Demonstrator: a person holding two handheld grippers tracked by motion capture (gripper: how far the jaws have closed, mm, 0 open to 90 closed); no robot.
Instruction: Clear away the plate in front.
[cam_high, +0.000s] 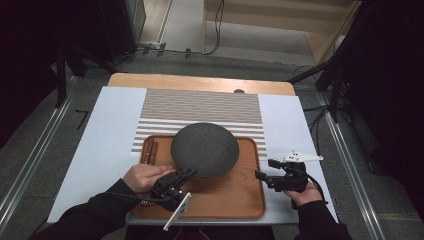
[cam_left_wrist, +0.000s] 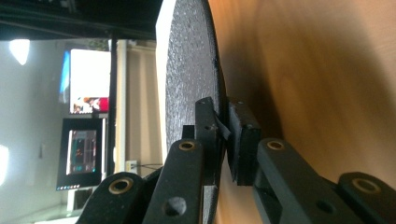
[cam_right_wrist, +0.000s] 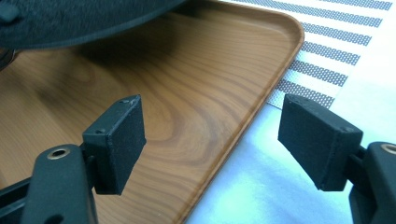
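Left tongs (cam_high: 189, 173) pinch the near rim of a stiff, rough dark plate (cam_high: 205, 149) over the wooden tray (cam_high: 235, 200); right tongs (cam_high: 266, 169) wait spread beside it. Likely heavy, best gripped at its edge.

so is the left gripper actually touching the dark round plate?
Touching. Left gripper view: left gripper has both pads clamped on the dark round plate's rim.

My left gripper (cam_high: 186, 174) and right gripper (cam_high: 266, 170) are matte black with brass-ringed pivots, grey three-cornered plates, trailing black cables; I see dark long sleeves (cam_high: 95, 215).
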